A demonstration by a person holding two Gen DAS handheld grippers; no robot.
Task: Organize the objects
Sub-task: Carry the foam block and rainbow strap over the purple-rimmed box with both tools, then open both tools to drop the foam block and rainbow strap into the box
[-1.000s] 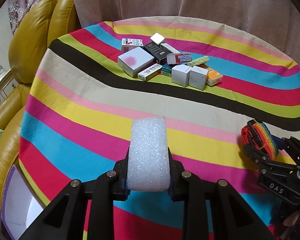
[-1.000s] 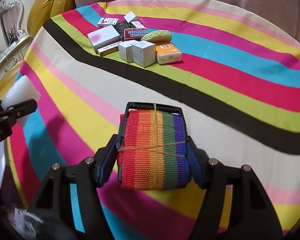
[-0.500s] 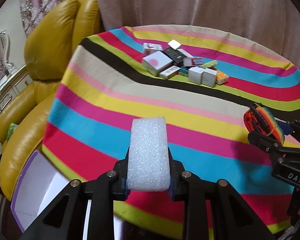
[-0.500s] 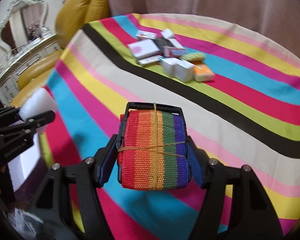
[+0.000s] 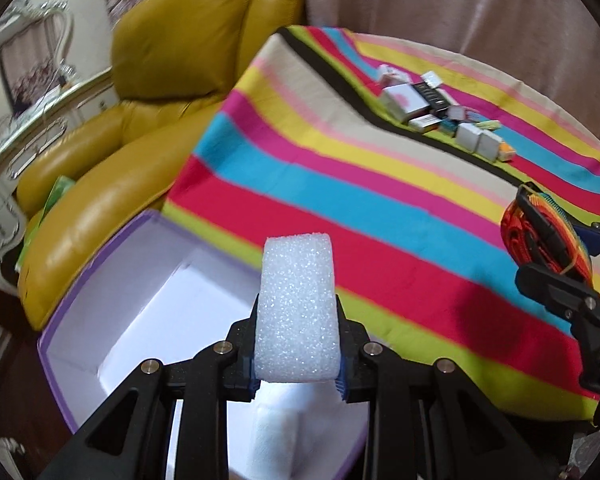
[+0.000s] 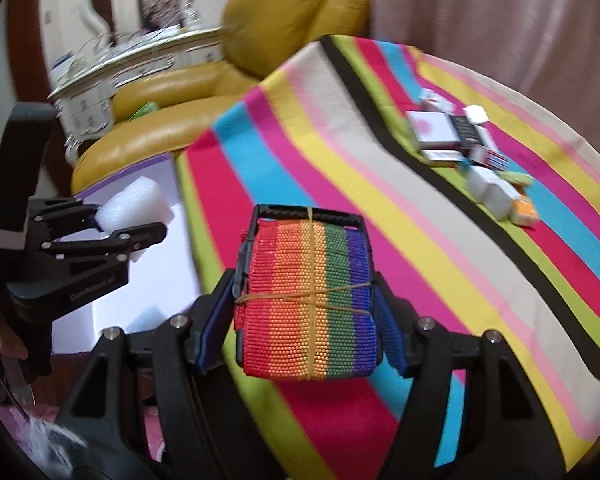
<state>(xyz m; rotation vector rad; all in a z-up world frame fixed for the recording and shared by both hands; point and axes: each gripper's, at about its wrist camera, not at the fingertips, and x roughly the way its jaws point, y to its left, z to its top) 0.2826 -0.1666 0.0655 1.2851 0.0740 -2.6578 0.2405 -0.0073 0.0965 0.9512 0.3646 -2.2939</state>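
A: Item one? Left gripper [image 5: 298,354], clamped on white foam block [image 5: 297,308], lower centre, above open purple-edged white box [image 5: 140,320].

B: Item two: right gripper [image 6: 306,320], clamped on rainbow webbing strap roll [image 6: 306,300], over striped table [image 6: 440,248]. Step, likely: carrying to box. Next: lower, release inside.

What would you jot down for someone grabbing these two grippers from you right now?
Left gripper: shut on the white foam block, held over the open purple box beside the table.
Right gripper: shut on the rolled rainbow strap, above the striped tablecloth.
Done: both items are picked up.
Left: drop both into the box, then fetch the small boxes clustered at the far side.
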